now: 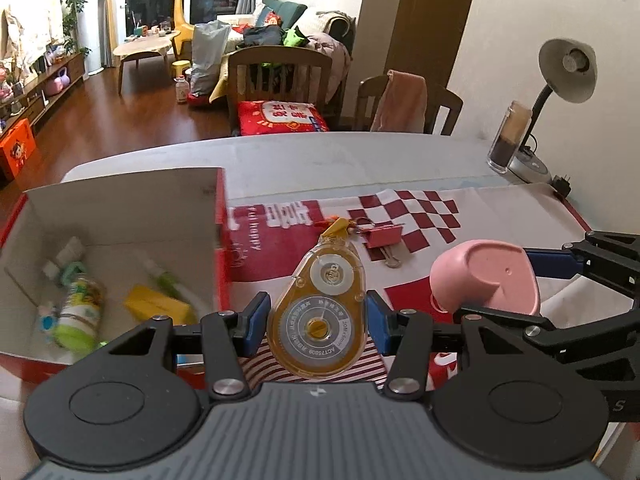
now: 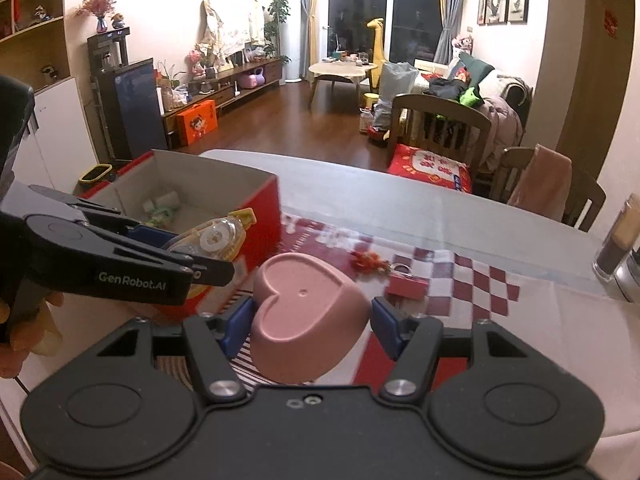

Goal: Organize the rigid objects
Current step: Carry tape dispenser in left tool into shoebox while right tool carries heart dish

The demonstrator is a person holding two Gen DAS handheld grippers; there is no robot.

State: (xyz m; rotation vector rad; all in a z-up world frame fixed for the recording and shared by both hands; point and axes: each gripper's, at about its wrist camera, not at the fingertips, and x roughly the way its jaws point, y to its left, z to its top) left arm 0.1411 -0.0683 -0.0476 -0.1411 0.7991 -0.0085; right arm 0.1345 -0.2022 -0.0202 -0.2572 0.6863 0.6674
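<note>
Nearest to each lens sat the black body of its own gripper. The left gripper (image 1: 316, 320) had its jaws closed on a yellow correction tape dispenser (image 1: 316, 312), held off the surface with its flat face up; its long axis ran along the fingers, the narrow yellow tip pointing away from the hand. In the right wrist view the dispenser (image 2: 218, 240) sat just beside the near wall of the red box (image 2: 264, 216), and the left gripper (image 2: 180, 256) came in from the left.

The right gripper (image 2: 310, 320) had its jaws closed on a pink heart-shaped dish (image 2: 308, 312), turned so its heart-shaped underside faced up and tilted, the point of the heart toward the camera. From the left wrist view the dish (image 1: 486, 276) hung to the right of the dispenser, apart from it.

The red box (image 1: 222, 240) stood open on the left of the surface (image 1: 320, 156). Inside lay a green-labelled bottle (image 1: 80, 312) on its side, a yellow block (image 1: 158, 304), and some pale items too blurred to name.

On the checked red-and-white cloth (image 1: 420, 216), beyond both grippers, lay a pink binder clip (image 1: 382, 238) with a red charm (image 2: 368, 260) close by it.
</note>
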